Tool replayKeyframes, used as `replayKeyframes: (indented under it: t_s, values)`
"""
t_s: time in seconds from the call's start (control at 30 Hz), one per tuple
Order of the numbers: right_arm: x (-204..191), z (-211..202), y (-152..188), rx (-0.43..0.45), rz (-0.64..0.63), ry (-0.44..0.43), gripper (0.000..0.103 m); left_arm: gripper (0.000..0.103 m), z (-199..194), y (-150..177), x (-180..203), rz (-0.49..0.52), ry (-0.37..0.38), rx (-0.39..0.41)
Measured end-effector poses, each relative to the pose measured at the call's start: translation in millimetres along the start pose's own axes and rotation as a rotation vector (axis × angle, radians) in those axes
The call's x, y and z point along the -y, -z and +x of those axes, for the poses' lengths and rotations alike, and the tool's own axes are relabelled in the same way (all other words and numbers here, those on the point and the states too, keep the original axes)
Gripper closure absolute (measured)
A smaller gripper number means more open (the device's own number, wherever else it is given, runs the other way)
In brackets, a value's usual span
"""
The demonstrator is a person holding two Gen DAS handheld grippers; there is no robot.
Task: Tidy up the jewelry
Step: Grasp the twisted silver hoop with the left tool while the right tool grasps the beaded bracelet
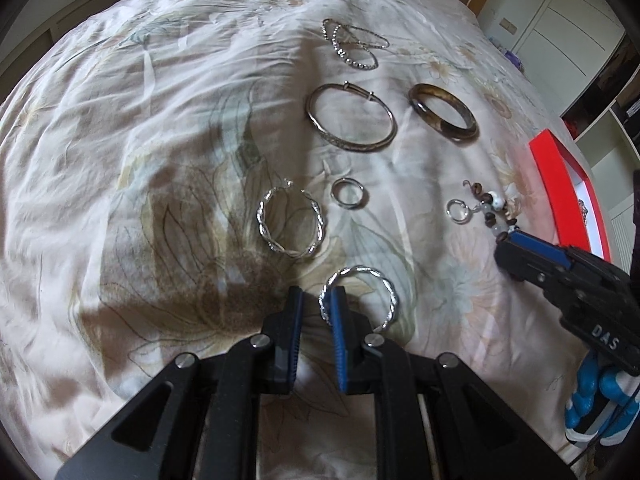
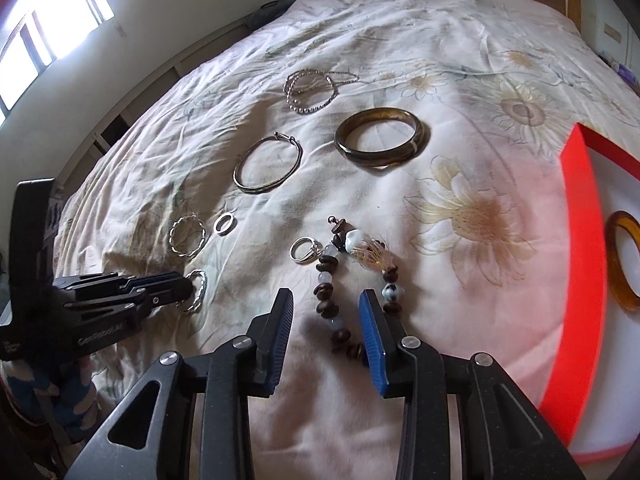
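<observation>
Jewelry lies spread in loose rows on a rumpled floral bedsheet (image 1: 140, 128), apparently laid out so each piece can be picked up singly and moved to the red box (image 2: 580, 240) at the right gripper's right.

The left gripper (image 1: 318, 298) has its fingers slightly apart, straddling the near rim of a twisted silver hoop (image 1: 360, 296): one blue ribbed pad sits inside the ring, the other outside. It looks poised to pinch the rim; it is not yet clamped. Just ahead of it lies a second twisted hoop (image 1: 290, 222), then a small plain silver ring (image 1: 348, 193), and farther on a thin metal bangle (image 1: 351, 118), a thick glossy brown bangle (image 1: 443, 114) and a tangle of fine beaded chains (image 1: 354, 44).

The right gripper (image 2: 326, 304) is wide open over a bead bracelet (image 2: 340, 304) of dark wooden discs, cloudy round beads and a white ceramic bead with a straw-coloured tassel. One strand runs between the fingers; the other strand passes beside the right finger. A silver ring (image 2: 304, 250) lies just ahead and left of it.

Inside the white-lined box an amber translucent bangle (image 2: 624, 260) already rests, so sorting appears begun.
</observation>
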State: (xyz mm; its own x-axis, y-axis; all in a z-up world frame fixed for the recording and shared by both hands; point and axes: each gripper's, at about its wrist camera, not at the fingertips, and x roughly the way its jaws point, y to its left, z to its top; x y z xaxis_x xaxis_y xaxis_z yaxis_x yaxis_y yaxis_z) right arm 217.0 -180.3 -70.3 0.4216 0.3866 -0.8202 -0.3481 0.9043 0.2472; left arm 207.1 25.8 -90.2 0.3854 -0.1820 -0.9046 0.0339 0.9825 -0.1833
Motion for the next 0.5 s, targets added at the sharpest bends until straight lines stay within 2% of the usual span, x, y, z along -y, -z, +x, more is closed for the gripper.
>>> replayKeyframes:
  t_s: [0.2, 0.5]
  values:
    - [0.9, 9.6, -1.9, -0.013, -0.009, 0.002, 0.075, 0.089, 3.5, -1.2, 3.8, 0.013, -0.004, -0.012]
    - [4.4, 10.5, 2.1, -0.023, -0.006, -0.011, 0.091, 0.087, 7.1, -1.4, 7.9, 0.045, 0.003, -0.029]
